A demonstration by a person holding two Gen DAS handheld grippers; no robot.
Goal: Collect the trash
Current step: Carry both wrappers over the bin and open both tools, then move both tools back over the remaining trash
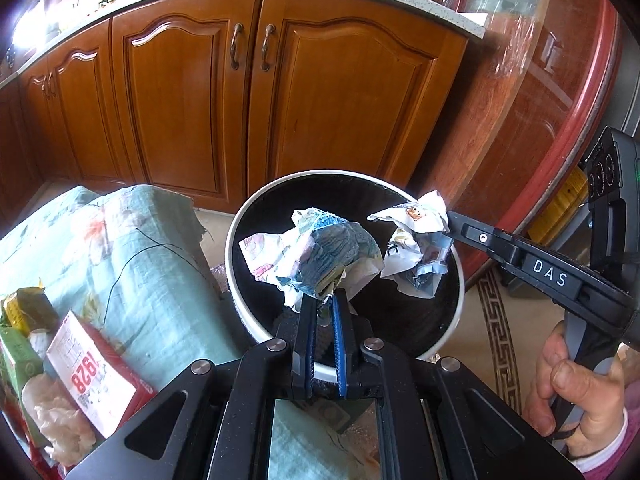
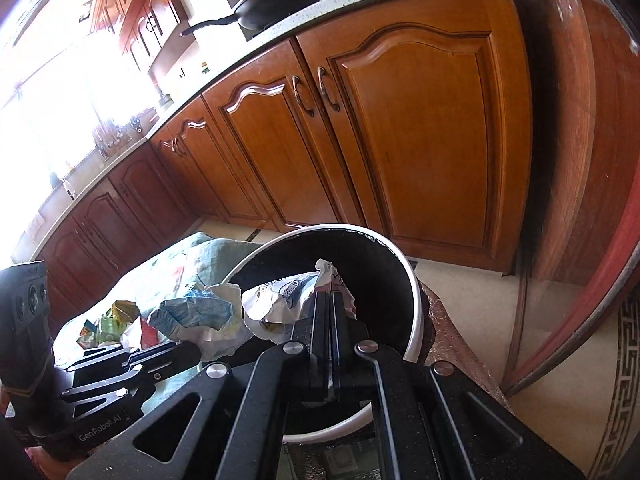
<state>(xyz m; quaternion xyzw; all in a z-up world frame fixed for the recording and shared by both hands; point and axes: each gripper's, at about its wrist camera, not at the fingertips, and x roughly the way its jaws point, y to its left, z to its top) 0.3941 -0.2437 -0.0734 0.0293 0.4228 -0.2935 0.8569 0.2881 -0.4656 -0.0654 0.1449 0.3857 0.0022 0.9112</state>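
Crumpled blue-white wrapper (image 1: 320,252) pinched in left gripper (image 1: 323,304) jaws above round white-rimmed black bin (image 1: 236,232); creased white wrapper (image 2: 280,300) clamped in right gripper (image 2: 330,300) jaws, also over bin; glossy wooden cabinets (image 1: 192,108) behind

The left gripper (image 1: 322,300) is matte black with blue pads lining its jaws and round silver screws at the linkage pivots. The right gripper (image 1: 450,226) is the same black build, marked "DAS" in white. The hand (image 1: 576,396) gripping its handle shows a pink sleeve cuff
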